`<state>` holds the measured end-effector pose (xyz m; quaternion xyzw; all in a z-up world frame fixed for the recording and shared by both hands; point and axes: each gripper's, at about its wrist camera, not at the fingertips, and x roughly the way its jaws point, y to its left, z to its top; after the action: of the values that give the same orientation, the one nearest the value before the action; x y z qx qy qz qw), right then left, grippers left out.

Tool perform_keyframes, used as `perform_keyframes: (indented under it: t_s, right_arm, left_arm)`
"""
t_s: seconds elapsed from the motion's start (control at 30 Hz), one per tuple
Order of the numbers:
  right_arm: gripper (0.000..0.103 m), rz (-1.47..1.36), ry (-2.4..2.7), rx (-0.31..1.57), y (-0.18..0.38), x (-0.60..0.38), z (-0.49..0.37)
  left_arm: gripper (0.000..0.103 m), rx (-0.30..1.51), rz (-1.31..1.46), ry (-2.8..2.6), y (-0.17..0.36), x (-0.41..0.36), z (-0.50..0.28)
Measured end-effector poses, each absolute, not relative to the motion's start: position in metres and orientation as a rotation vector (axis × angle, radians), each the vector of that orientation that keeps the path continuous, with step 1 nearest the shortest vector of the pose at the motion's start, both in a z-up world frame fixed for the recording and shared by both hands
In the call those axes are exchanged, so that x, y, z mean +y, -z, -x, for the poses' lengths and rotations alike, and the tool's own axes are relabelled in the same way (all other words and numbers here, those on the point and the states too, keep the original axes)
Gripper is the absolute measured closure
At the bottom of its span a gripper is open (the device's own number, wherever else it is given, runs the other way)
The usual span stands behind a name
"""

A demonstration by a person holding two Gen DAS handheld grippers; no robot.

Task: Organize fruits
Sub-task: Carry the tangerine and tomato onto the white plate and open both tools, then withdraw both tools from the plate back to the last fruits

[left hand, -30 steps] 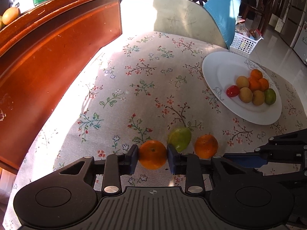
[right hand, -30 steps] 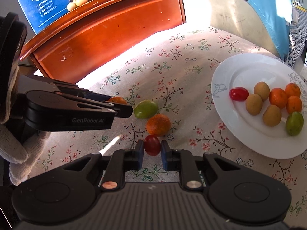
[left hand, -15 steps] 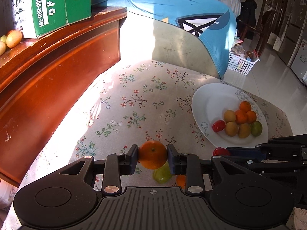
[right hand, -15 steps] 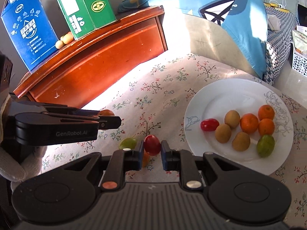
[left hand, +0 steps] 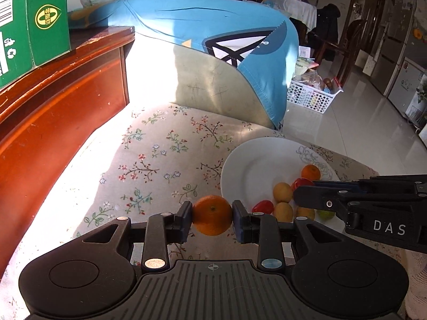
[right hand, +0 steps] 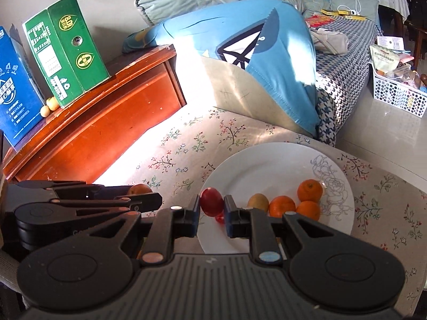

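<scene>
Orange (left hand: 212, 215) and red fruit (right hand: 211, 202) aloft, tool-clamped, beside fruit-laden white plate (right hand: 280, 160)

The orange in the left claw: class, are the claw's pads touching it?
Touching. The left wrist view shows the orange pinched between both pads of the left claw, with no gap on either side, above the tablecloth.

Both claws have lifted their fruit off the bench: the left claw (left hand: 212, 215) carries the orange (left hand: 212, 215) toward the plate (right hand: 267, 165), and the right claw (right hand: 211, 205) now holds the red fruit (right hand: 211, 204) above the plate's near-left part.
</scene>
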<state>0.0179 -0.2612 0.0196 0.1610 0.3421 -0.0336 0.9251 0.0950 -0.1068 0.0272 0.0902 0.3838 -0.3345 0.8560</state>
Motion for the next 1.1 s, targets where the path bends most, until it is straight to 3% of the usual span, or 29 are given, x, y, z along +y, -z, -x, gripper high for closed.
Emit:
perform_keyframes:
  t_s: [0.7,0.93,1.0,1.03,1.1]
  right_arm:
    - [0.085,-0.430,0.203,0.762,0.005,-0.322,-0.042]
    - [0.081,-0.459,0.226,0.762,0.008,-0.326,-0.042]
    - [0.080,-0.469,0.226,0.757,0.006,-0.327,-0.041]
    - [0.081,-0.473,0.226,0.754,0.005,-0.327,-0.041]
    - [0.081,-0.473,0.234,0.745,0.003,-0.327,-0.039]
  left_arm:
    - [0.073,0.828,-0.167,0.747,-0.008,-0.161,-0.103]
    - [0.071,0.845,-0.162,0.748,-0.001,-0.171,-0.104]
    - [0.064,0.840,-0.147,0.757,-0.004,-0.171,-0.103]
    - [0.054,0.829,-0.138,0.759,-0.008,-0.170,-0.102]
    - [0.046,0.809,-0.133,0.741,-0.014,-0.167,-0.101]
